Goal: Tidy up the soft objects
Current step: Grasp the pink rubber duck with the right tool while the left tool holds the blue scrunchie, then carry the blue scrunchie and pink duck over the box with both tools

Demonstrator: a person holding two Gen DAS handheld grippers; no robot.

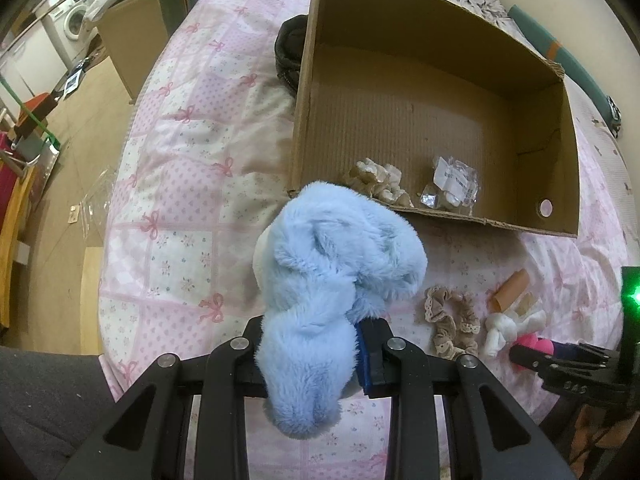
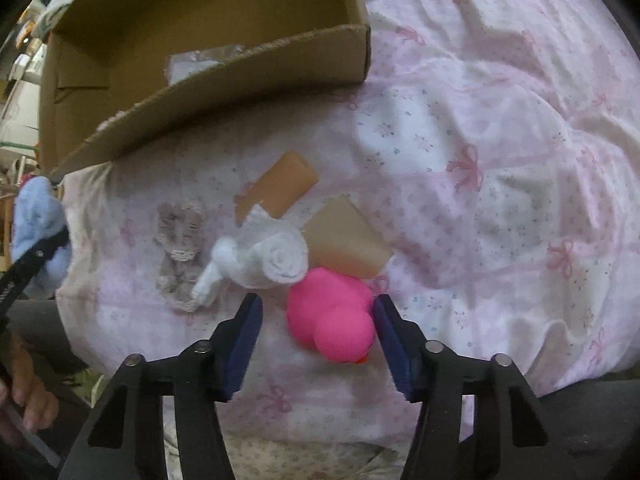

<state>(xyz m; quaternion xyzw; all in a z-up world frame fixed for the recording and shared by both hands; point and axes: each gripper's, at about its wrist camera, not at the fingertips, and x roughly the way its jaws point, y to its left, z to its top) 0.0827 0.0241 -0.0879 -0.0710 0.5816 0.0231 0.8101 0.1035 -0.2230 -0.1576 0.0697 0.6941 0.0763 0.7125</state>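
My left gripper (image 1: 316,344) is shut on a fluffy light-blue plush toy (image 1: 336,264), held above the pink quilt just in front of the open cardboard box (image 1: 400,120). The box holds a beige scrunchie (image 1: 380,184) and a clear packet (image 1: 454,184). My right gripper (image 2: 318,320) is open, its blue pads either side of a pink rubber duck (image 2: 332,316) lying on the quilt. Beyond the duck lie a white rolled cloth (image 2: 264,256), a beige lace scrunchie (image 2: 180,240) and two tan sponges (image 2: 280,188). The plush also shows at the left edge of the right wrist view (image 2: 36,220).
A dark bag (image 1: 290,52) lies against the box's left wall. The bed edge drops to a wooden floor on the left, with a cardboard box (image 1: 128,36) and washing machine (image 1: 70,20) beyond. The right gripper (image 1: 560,364) shows at the lower right of the left wrist view.
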